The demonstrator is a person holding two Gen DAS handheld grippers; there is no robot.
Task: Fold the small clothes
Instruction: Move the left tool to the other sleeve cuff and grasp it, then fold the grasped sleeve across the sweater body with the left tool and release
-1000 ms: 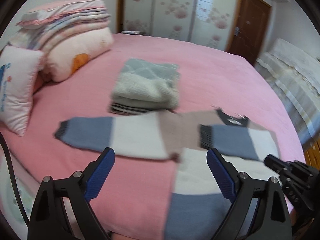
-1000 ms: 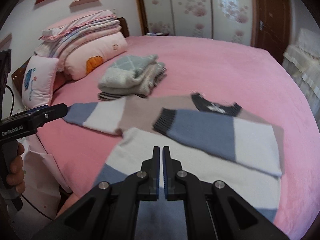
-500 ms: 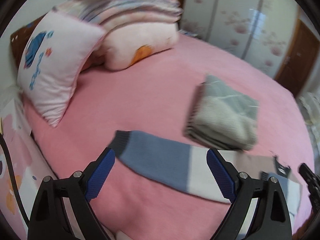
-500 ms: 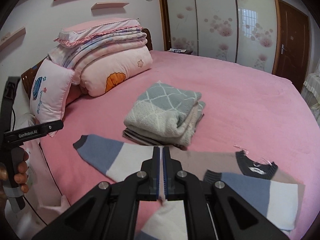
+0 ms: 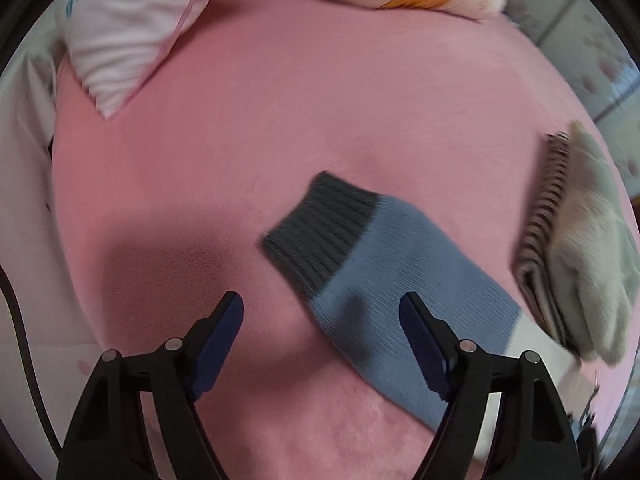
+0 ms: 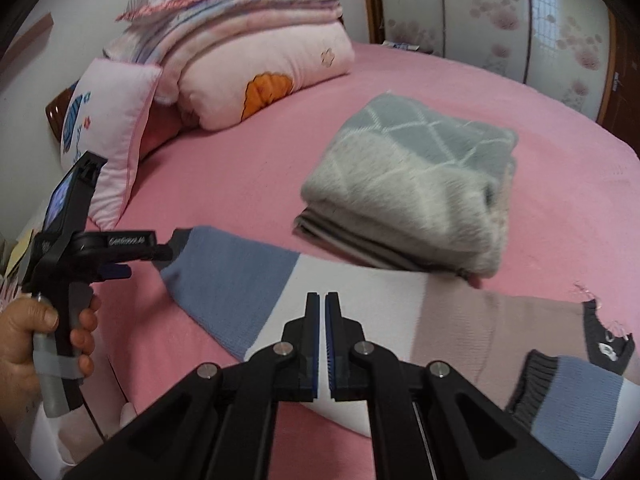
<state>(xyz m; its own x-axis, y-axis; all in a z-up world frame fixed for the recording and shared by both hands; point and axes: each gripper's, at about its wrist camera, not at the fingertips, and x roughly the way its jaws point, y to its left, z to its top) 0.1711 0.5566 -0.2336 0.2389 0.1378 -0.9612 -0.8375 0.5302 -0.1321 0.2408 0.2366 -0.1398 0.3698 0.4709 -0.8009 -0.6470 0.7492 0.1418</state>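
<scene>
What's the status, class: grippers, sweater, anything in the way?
Left gripper open over sleeve cuff, jaws just closing. Right gripper shut, empty, above sweater. Folded stack lies close beside it.

Ribbed knit sweater sleeve (image 5: 384, 280); fuzzy folded sweater (image 6: 420, 184); matt pink bedspread (image 5: 280, 120).

Left wrist view stares steeply down, close over the sleeve (image 5: 384, 280); right wrist view looks forward across the bed (image 6: 440, 92), sharing that sleeve at nine o'clock
</scene>
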